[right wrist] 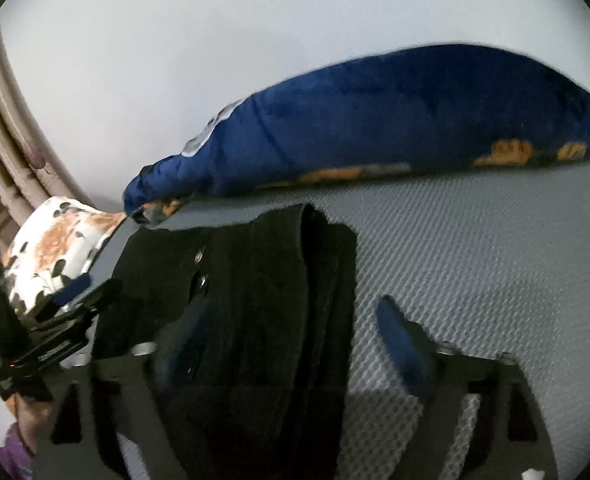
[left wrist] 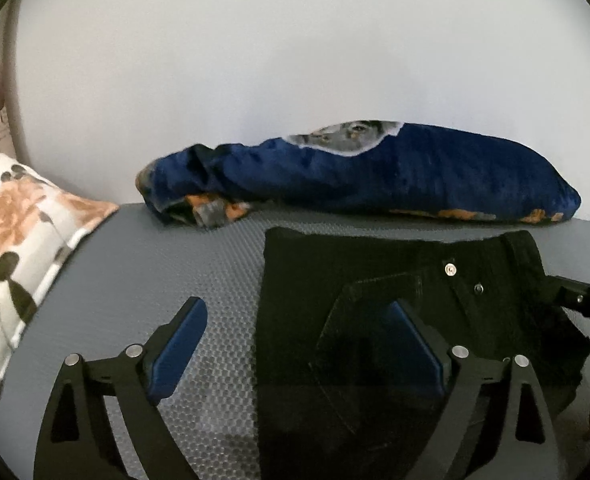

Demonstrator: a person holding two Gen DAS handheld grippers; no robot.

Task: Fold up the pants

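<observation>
The black pants (left wrist: 375, 280) lie on the grey textured mat (left wrist: 155, 272), waistband with two metal buttons toward the far side. My left gripper (left wrist: 295, 344) is open just above the pants' left edge, its right finger over the fabric. The right gripper shows at the right edge of the left wrist view (left wrist: 583, 300). In the right wrist view the pants (right wrist: 255, 280) look bunched with a raised fold. My right gripper (right wrist: 295, 344) is open over their right edge, its left finger dim against the cloth. The left gripper shows at far left in the right wrist view (right wrist: 55, 312).
A dark blue plush blanket (left wrist: 395, 176) lies bunched along the far side of the mat against a white wall. A floral pillow (left wrist: 19, 248) sits at the left. Bare mat (right wrist: 475, 260) extends to the right of the pants.
</observation>
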